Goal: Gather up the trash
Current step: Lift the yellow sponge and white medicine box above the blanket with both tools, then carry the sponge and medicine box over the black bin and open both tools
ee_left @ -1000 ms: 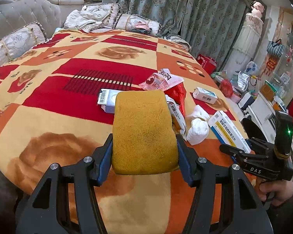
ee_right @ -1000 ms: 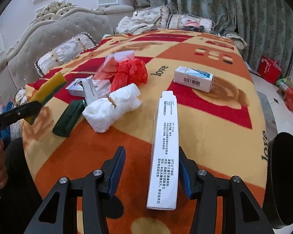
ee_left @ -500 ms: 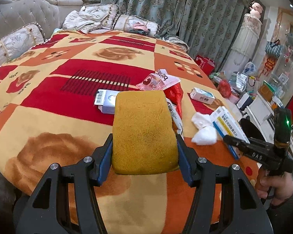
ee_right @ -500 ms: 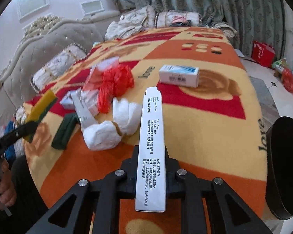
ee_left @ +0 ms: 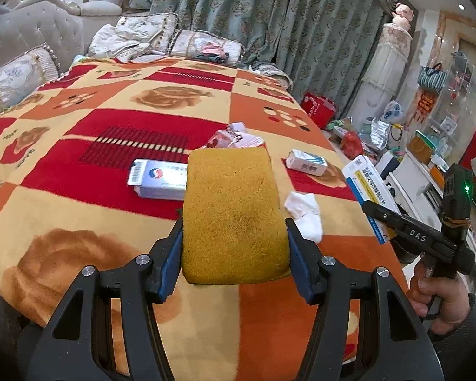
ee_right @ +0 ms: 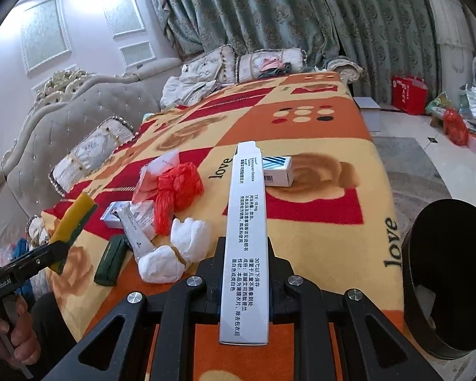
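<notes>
Left wrist view: a yellow sponge (ee_left: pixel 234 216) is seen clenched between the jaws of the left gripper (ee_left: pixel 234 254), held above the blanket (ee_left: pixel 79 209) that covers the bed. Behind the sponge, a white and blue box (ee_left: pixel 158 181) lies flat on a red square of the blanket, and a smaller white box (ee_left: pixel 306 162) lies farther right. A wad of white tissue (ee_left: pixel 304 214) rests just right of the sponge. At the right edge, the right gripper (ee_left: pixel 377 212) is seen lifted, with a long white box (ee_left: pixel 369 195) grasped in its jaws.

From the right wrist view, the long white box (ee_right: pixel 247 241) is shown clamped upright on its narrow edge between the jaws of the right gripper (ee_right: pixel 246 273), clear of the blanket (ee_right: pixel 333 238). The tissue (ee_right: pixel 174 254), a red plastic bag (ee_right: pixel 174 193), a dark green block (ee_right: pixel 111 263) and the small white box (ee_right: pixel 277 170) are left on the bed. A black bin (ee_right: pixel 444 292) stands at the right, beside the bed's edge. The left gripper (ee_right: pixel 52 250) and its sponge (ee_right: pixel 74 219) are visible at the left.
</notes>
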`<move>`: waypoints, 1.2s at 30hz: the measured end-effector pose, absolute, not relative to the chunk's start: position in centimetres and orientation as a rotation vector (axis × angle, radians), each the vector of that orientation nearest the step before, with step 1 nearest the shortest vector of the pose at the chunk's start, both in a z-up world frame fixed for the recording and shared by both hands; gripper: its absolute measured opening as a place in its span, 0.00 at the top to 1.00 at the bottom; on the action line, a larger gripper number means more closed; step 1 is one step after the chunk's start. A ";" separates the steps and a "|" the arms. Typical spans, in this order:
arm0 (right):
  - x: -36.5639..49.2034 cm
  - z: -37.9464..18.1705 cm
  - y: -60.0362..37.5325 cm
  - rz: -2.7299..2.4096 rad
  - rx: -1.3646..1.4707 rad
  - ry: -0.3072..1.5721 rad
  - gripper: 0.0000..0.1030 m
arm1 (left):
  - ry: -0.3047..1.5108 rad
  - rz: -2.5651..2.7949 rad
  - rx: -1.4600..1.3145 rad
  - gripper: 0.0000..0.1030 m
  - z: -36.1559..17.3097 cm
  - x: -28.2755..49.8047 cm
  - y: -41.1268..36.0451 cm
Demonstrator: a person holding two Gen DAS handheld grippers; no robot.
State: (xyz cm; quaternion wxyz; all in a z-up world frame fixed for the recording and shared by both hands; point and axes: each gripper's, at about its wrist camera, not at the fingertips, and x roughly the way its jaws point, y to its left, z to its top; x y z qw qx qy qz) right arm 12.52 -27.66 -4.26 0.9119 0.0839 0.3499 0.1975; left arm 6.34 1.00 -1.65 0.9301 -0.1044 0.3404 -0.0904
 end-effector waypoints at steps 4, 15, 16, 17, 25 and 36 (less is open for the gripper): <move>12.4 -4.0 -27.9 0.407 0.174 0.712 0.83 | 0.690 -0.205 -0.197 0.44 -1.0 6.7 -0.1; 12.0 -3.3 -30.0 0.354 0.186 0.678 0.83 | 0.694 -0.217 -0.121 0.44 0.6 8.4 -5.2; 12.0 -3.2 -30.3 0.349 0.189 0.674 0.83 | 0.696 -0.220 -0.113 0.44 0.7 8.6 -5.7; 11.9 -3.1 -30.6 0.341 0.193 0.670 0.83 | 0.697 -0.223 -0.106 0.44 0.8 8.7 -6.1; 11.7 -2.6 -34.9 0.242 0.240 0.640 0.83 | 0.711 -0.260 -0.044 0.44 0.7 10.0 -10.3; 11.8 -3.9 -44.4 -0.039 0.328 0.681 0.83 | 0.751 -0.429 0.035 0.44 -0.3 12.0 -18.2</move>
